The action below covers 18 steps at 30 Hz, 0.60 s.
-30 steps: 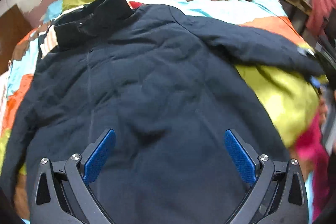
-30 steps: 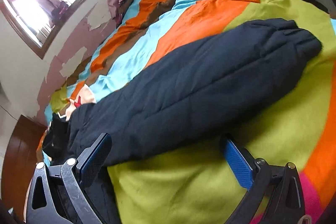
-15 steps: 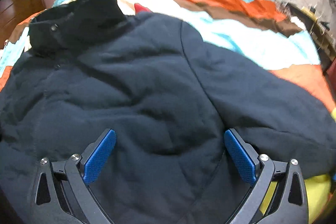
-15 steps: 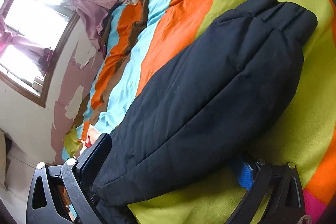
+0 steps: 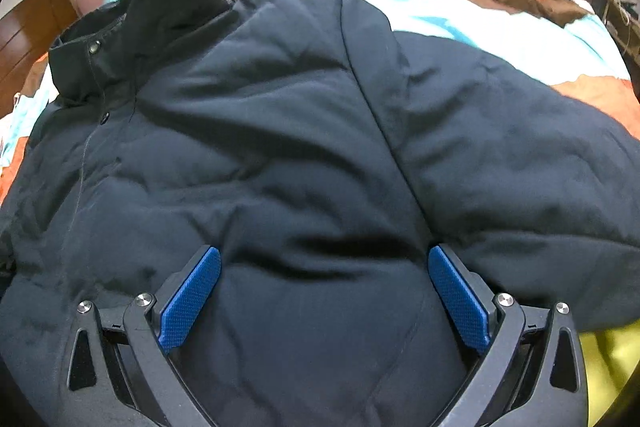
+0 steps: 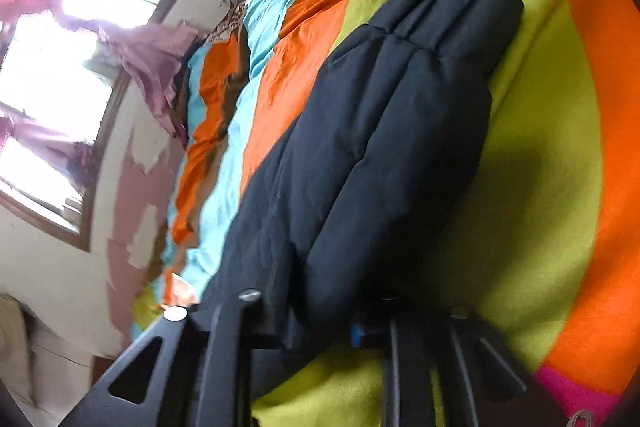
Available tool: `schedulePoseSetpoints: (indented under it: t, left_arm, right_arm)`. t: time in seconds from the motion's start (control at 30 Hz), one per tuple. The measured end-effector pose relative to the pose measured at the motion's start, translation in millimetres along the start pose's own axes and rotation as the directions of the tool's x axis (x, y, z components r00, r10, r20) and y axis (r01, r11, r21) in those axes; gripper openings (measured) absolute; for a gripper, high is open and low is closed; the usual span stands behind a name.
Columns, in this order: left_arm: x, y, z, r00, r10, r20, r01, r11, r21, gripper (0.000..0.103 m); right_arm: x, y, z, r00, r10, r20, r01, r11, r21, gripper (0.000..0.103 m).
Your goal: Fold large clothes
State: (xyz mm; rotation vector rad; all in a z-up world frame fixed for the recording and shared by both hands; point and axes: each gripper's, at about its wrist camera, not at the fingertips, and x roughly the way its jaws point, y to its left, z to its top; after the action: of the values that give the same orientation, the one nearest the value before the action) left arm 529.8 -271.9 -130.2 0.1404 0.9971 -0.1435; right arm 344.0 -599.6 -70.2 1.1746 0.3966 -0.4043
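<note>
Jacket sleeve pinched by right gripper (image 6: pixel 320 323); left gripper (image 5: pixel 324 295) spread wide over the body.

Dark padded jacket (image 5: pixel 280 147) lies flat on a striped bedspread (image 6: pixel 540 147), collar (image 5: pixel 160 15) toward the wall, sleeve (image 6: pixel 380 147) stretched out w/ cuff at the far end. Right jaws have just been closing & now clamp the sleeve's near edge; left jaws open, pads either side of the fabric near the armpit seam, not squeezing. Judged: quilted fill = soft, bulky, springy, fairly light, shell prob. a bit slick, so folds may puff back. Best holds: seams, cuff, hem, where fabric is thinner.
</note>
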Motion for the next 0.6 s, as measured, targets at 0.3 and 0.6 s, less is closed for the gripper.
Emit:
schedulePoseSetpoints:
  t: [0.3,0.6]
  left_arm:
    - [-65.0,62.5,-21.9,0.98,-0.108,-0.165,0.105,0.994,-0.026,0.102]
    - [-136.9,155.5,-66.4,0.997,0.067,-0.041,-0.065,0.997,0.037,0.102]
  right_arm:
    - [-36.1,51.5,-9.0,0.987,0.14,0.074,-0.13,0.983,-0.13,0.008]
    - [-85.5,170.6,-134.6,0.959,0.226,0.17,-0.013,0.636,-0.771,0.008]
